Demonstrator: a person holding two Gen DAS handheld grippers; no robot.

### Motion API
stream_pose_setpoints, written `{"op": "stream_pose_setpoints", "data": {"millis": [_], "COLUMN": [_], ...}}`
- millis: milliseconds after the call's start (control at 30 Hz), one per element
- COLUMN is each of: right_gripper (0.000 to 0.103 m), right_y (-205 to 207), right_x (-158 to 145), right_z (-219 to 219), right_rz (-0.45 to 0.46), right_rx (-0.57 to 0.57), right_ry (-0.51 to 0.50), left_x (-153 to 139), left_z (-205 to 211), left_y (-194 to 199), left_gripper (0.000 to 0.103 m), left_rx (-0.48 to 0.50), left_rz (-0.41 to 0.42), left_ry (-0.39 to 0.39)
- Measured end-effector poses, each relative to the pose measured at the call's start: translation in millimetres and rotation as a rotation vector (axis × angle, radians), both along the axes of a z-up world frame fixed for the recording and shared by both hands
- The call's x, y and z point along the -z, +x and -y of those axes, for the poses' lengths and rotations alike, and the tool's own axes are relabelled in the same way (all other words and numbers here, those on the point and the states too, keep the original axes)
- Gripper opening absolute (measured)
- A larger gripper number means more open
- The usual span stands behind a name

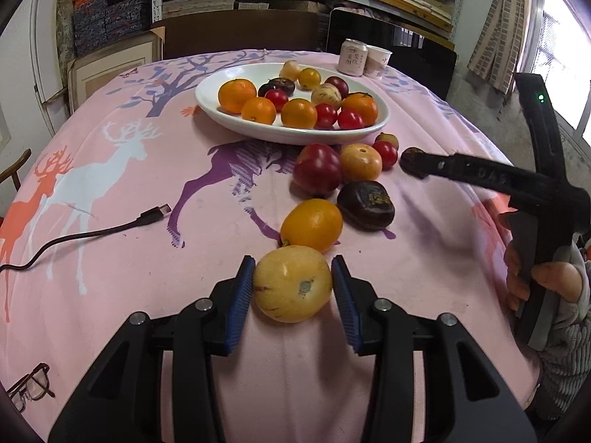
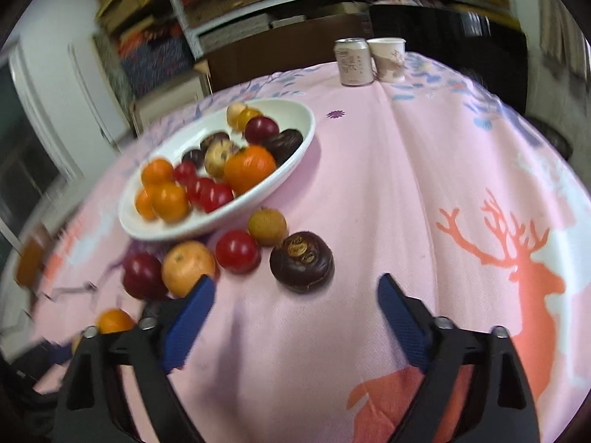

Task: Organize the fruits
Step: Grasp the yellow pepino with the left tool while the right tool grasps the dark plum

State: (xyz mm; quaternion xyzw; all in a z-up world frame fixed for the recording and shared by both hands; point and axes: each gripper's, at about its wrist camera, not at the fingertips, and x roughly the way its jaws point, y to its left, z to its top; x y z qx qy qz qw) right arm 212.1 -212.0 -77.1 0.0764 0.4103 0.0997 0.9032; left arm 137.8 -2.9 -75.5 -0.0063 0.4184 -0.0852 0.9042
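Note:
My left gripper [image 1: 293,260] is shut on a pale yellow round fruit [image 1: 292,283] that rests on the pink cloth, with a blue pad touching each side. Just beyond lie an orange fruit [image 1: 312,224], a dark brown fruit [image 1: 365,205], a red apple-like fruit [image 1: 317,168] and several smaller ones. The white plate [image 1: 295,136] behind them holds several oranges and small red fruits. My right gripper [image 2: 295,280] is open, and a dark round fruit [image 2: 302,261] sits at its fingertips, with wide gaps to both pads.
A black USB cable [image 1: 92,232] lies at the left and glasses [image 1: 29,387] sit at the near left edge. A can [image 1: 352,57] and a paper cup [image 1: 377,61] stand at the far edge. A person's hand [image 1: 554,277] grips the right tool's handle.

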Motion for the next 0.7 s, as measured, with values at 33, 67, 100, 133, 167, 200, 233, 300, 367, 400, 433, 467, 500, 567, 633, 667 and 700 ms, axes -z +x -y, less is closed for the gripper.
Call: {"op": "stream_pose_setpoints", "data": {"millis": [33,67,100,133,167,200,233,300,367,400,433,467,500,567,633,667,700], "right_gripper": [0.078,0.071,0.067,0.066,0.063,0.061,0.06,0.06,0.057,0.052,0.048,0.04,0.041,0.04,0.04,0.04,0.04], "right_y": [2,4,6,6,8,9,10,13,15,16,17,17,16,15,13,13,12], "right_x": [2,5,6,6,6,7,6,7,7,7,7,7,6,6,5,5,4], "right_z": [-1,0,2,3,3,2,0,-3,-5,-6,-6,-6,-7,-10,-12,-12,-11], "right_rz": [-0.011,-0.029,-0.037,-0.032,-0.031,-0.033,-0.029,-0.026,-0.022,-0.021,-0.019,-0.018,-0.017,-0.011,-0.009,-0.007,-0.006], "right_rx": [-0.004,-0.002,0.005,0.008,0.01,0.01,0.009,0.003,-0.001,-0.001,-0.001,-0.004,-0.012,-0.024,-0.038,-0.04,-0.037], "right_ry": [-0.005,-0.005,-0.003,-0.003,-0.009,-0.02,-0.033,-0.057,-0.073,-0.077,-0.079,-0.075,-0.074,-0.093,-0.096,-0.091,-0.086], "left_x": [0,0,0,0,0,0,0,0,0,0,0,0,0,0,0,0,0], "left_z": [1,2,2,2,1,1,2,2,2,3,2,2,1,-2,-2,-3,-3], "left_y": [0,-1,-1,-1,-1,-2,-2,-2,-2,-2,-2,-3,-4,-8,-12,-15,-18], "left_gripper": [0.042,0.042,0.042,0.042,0.042,0.042,0.042,0.042,0.042,0.042,0.042,0.042,0.042,0.043,0.043,0.043,0.043], "left_rx": [0.001,0.002,0.003,0.003,0.003,0.003,0.003,0.004,0.005,0.006,0.006,0.006,0.007,0.009,0.014,0.016,0.017], "left_rz": [0.002,0.004,0.005,0.005,0.004,0.004,0.004,0.003,0.004,0.004,0.002,-0.001,-0.003,-0.007,-0.007,-0.004,0.0], "left_ry": [0.008,0.014,0.016,0.014,0.011,0.01,0.012,0.014,0.02,0.023,0.024,0.022,0.017,0.01,0.011,0.013,0.013]}}
